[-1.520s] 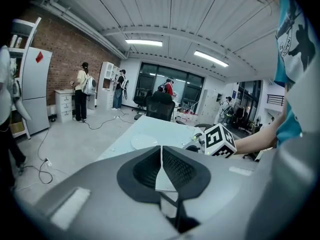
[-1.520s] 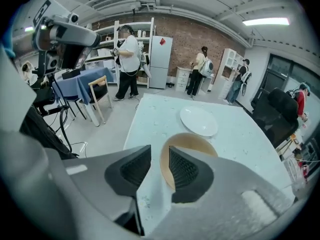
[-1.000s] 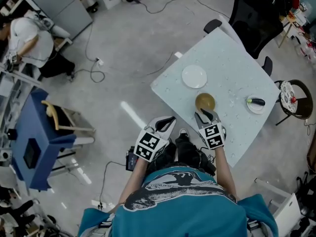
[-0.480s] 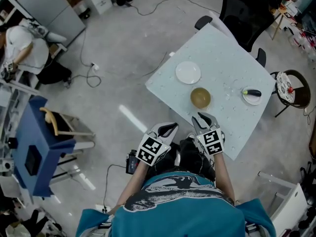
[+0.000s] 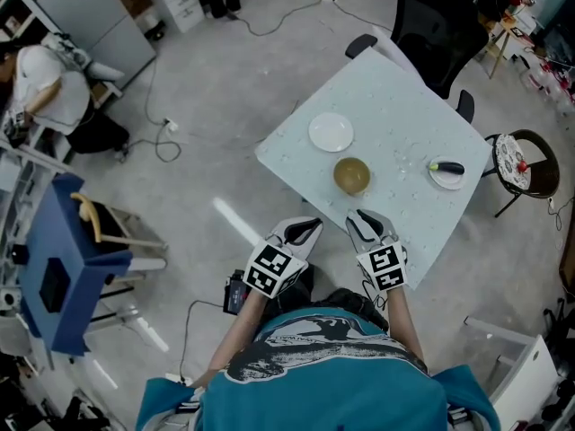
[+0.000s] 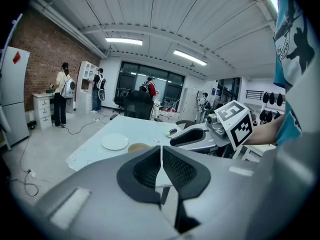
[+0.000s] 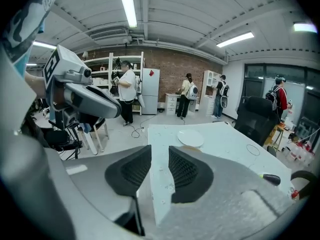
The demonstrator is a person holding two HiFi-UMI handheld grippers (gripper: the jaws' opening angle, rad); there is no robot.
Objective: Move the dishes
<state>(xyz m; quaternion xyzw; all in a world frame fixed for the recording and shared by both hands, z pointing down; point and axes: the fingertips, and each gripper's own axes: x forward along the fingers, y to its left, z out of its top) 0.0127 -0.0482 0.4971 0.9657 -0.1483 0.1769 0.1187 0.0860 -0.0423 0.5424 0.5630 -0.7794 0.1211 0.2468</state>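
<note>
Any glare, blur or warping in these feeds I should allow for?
Head view: sharp, evenly lit, one glare streak on the floor beside the table. Left gripper view: fisheye-bent, dark corners. Right gripper view: same bending, ceiling lights blown out.

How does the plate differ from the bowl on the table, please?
The plate is white and nearly flat; the bowl is yellow-brown and deeper. The plate is also wider across than the bowl. Both are round and rest side by side, apart from each other, on the table.
</note>
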